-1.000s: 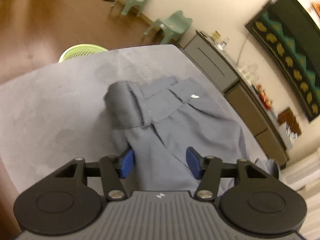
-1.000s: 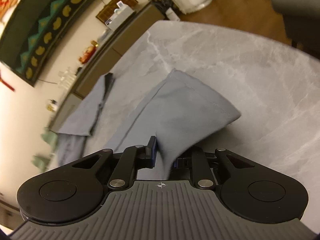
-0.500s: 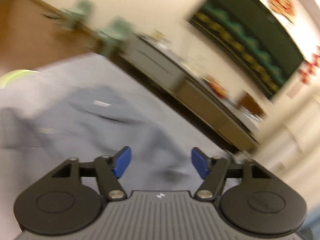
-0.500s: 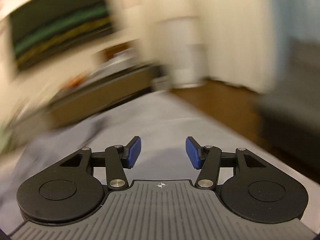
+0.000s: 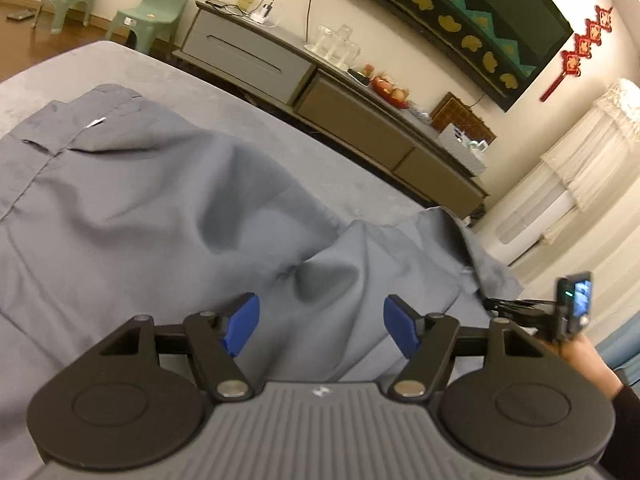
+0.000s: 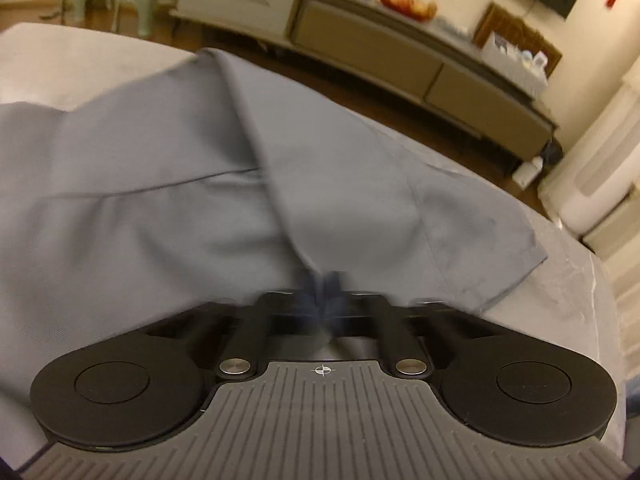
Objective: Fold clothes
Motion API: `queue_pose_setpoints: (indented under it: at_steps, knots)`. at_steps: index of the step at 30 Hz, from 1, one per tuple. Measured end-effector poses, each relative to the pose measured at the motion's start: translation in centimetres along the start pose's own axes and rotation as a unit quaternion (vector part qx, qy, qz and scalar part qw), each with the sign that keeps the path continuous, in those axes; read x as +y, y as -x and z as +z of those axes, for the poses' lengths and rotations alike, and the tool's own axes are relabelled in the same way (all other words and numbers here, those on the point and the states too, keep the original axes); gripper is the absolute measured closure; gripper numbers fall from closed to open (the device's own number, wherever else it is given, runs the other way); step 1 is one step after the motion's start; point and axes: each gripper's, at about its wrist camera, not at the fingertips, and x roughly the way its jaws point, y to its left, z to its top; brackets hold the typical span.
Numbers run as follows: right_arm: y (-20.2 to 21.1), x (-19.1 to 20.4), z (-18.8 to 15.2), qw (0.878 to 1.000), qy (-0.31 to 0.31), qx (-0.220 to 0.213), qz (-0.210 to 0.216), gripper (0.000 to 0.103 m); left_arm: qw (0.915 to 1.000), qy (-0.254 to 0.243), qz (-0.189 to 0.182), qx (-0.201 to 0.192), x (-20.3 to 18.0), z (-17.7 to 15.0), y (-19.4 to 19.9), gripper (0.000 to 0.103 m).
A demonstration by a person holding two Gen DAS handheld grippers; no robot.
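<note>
A grey-blue garment lies spread and rumpled over a grey table, covering most of the near and left part of the top. It looks like thin woven cloth: light, limp and soft, so it should lift easily, sag wherever it is not held, and slide a little on the smooth tabletop. Nothing about it seems fragile. Stitched seams and a hemmed edge run across it, and a small white tag shows near the far left. My guess is that hems and corners are the best places to take hold, since they are thicker and keep a fold line straight.

The left gripper hovers low over the middle of the garment with its blue pads spread apart and nothing between them. The right gripper sits at the near right edge of the cloth; its jaws have just snapped together on a raised ridge of fabric, though blur softens the tips.

Beyond the table a long low cabinet stands against the far wall. On it are a tray of clear glasses, seemingly empty, and a dish of fruit. Two green chairs stand far left.
</note>
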Motion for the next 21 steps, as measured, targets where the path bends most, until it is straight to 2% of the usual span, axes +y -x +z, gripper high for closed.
queue_pose_setpoints:
  at_steps: [3,5,7,9,10,13,15,16,17,18,19,20,21]
  knots:
    - [3.3,-1.2,0.9,0.998,0.044,-0.026,-0.020,0.103,1.0000,0.002,-0.001,0.001,0.1,0.2,0.0,0.034]
    - [9.0,-3.2,0.0,0.995,0.056,-0.077,-0.035,0.103,0.9999,0.011,0.009,-0.006,0.4,0.3,0.3,0.034]
    - [16.0,-5.5,-3.7,0.986,0.078,-0.129,-0.064,0.103,0.9995,0.030,0.010,-0.011,0.8,0.3,0.6,0.034]
    - [21.0,-7.6,-9.2,0.978,0.104,-0.150,-0.096,0.103,0.9986,0.052,-0.003,-0.009,1.1,0.1,0.7,0.034]
    - [22.3,-8.8,-12.5,0.976,0.114,-0.138,-0.122,0.103,0.9979,0.063,-0.010,-0.008,1.2,0.1,0.8,0.034]
    - [21.6,-13.0,-23.2,0.963,0.111,-0.026,-0.243,0.103,0.9954,0.090,-0.032,0.004,1.3,-0.5,0.3,0.034]
    - [20.1,-16.5,-28.1,0.955,0.036,0.041,-0.290,0.103,0.9960,0.085,-0.026,0.013,0.7,-1.4,0.0,0.034]
    - [19.7,-18.1,-30.2,0.950,-0.008,0.066,-0.305,0.094,0.9963,0.082,-0.022,0.017,0.4,-1.9,-0.2,0.034]
    - [20.5,-19.5,-31.3,0.949,-0.079,0.064,-0.300,0.087,0.9965,0.078,-0.018,0.021,0.1,-2.3,-0.3,0.034]
    - [22.0,-21.1,-32.4,0.945,-0.183,0.039,-0.269,0.071,0.9966,0.078,-0.016,0.020,0.0,-2.7,0.0,0.034]
    - [23.3,-22.1,-33.4,0.936,-0.283,0.005,-0.211,0.056,0.9961,0.084,-0.019,0.013,0.0,-3.1,0.5,0.034]
    - [23.8,-22.4,-34.3,0.924,-0.354,-0.021,-0.144,0.054,0.9949,0.098,-0.025,0.003,0.1,-3.4,1.1,0.034]
    - [24.3,-22.6,-35.3,0.903,-0.421,-0.048,-0.075,0.054,0.9927,0.116,-0.032,-0.007,0.4,-3.7,1.5,0.033]
